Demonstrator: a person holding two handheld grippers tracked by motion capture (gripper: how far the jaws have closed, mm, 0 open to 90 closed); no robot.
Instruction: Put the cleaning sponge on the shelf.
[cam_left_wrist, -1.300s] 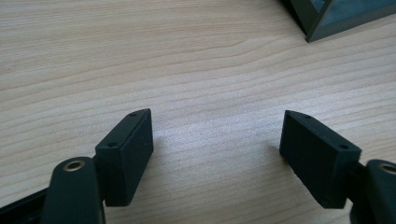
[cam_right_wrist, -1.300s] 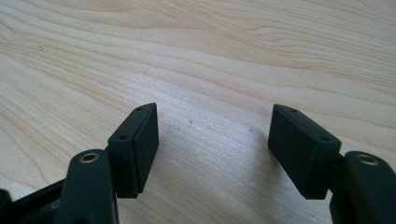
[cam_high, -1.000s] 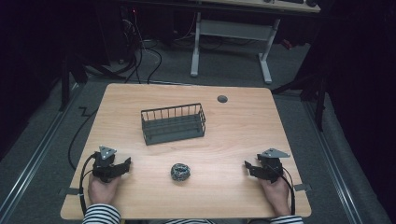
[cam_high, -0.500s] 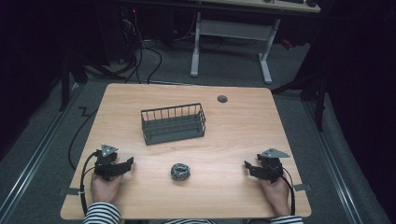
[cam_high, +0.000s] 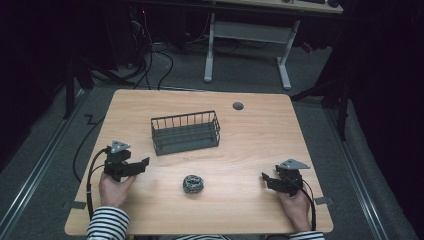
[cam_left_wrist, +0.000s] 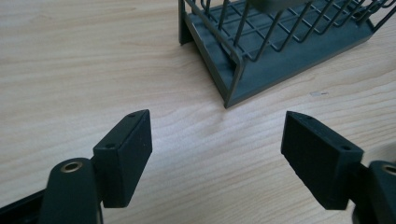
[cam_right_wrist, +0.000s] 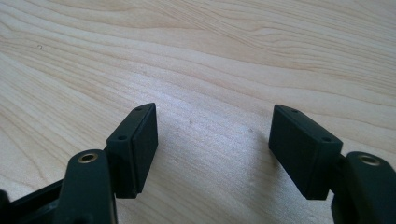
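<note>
Here the scrubber ball (cam_high: 192, 184) lies on the wooden table (cam_high: 260, 135) between the two grippers, nearer the left gripper (cam_high: 142, 164) and well apart from the right gripper (cam_high: 265, 178). Both have their jaws spread wide with nothing between them. The wire basket (cam_high: 185, 132) stands just behind the ball, close to the left gripper's front. Bare tabletop stretches around the ball and to the near edge. The ball is a dark, tangled metallic wad; the basket is grey, with thin upright wires.
</note>
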